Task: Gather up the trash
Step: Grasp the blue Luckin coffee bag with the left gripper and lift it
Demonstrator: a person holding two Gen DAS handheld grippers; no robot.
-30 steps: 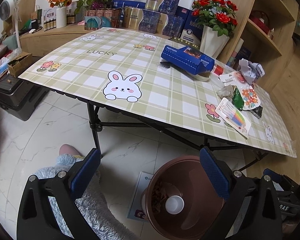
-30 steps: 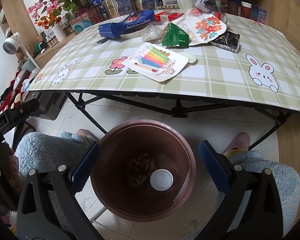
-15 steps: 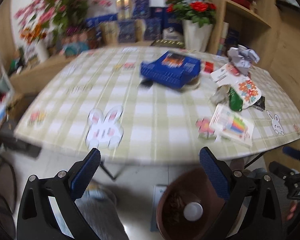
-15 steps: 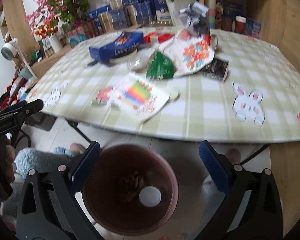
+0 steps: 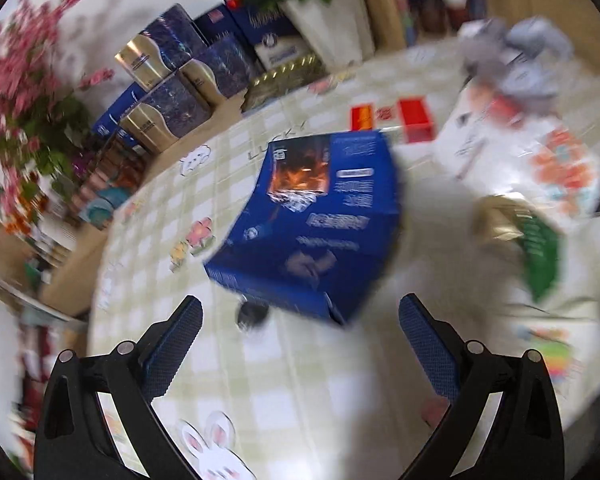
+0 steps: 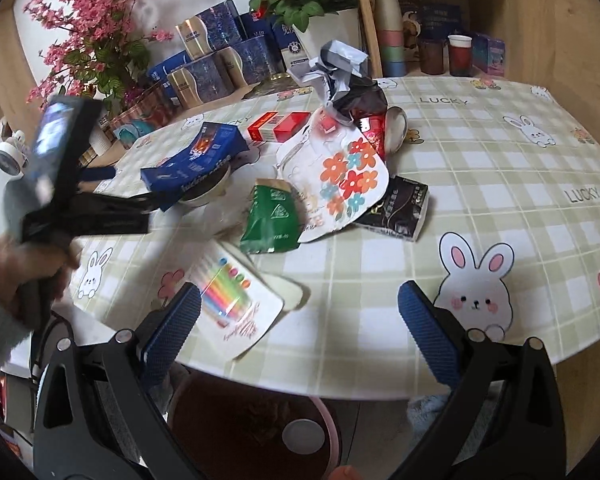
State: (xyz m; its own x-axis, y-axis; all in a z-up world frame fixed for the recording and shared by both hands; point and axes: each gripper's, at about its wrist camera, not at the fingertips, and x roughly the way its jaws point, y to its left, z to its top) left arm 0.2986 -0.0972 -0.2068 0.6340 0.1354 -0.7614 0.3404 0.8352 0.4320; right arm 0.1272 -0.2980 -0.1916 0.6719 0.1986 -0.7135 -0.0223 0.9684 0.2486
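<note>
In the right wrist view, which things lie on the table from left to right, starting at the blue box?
blue box → green packet → floral bag → black packet → bunny print

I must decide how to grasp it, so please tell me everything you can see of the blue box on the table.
The blue box is a long, flat carton, apparently cardboard, with white lettering and an orange-dark picture on its top. It looks closed and undamaged. It lies tilted, propped on a pale bowl underneath. The left gripper faces its near end with jaws open, not touching. A red pack lies behind it, apart.
</note>
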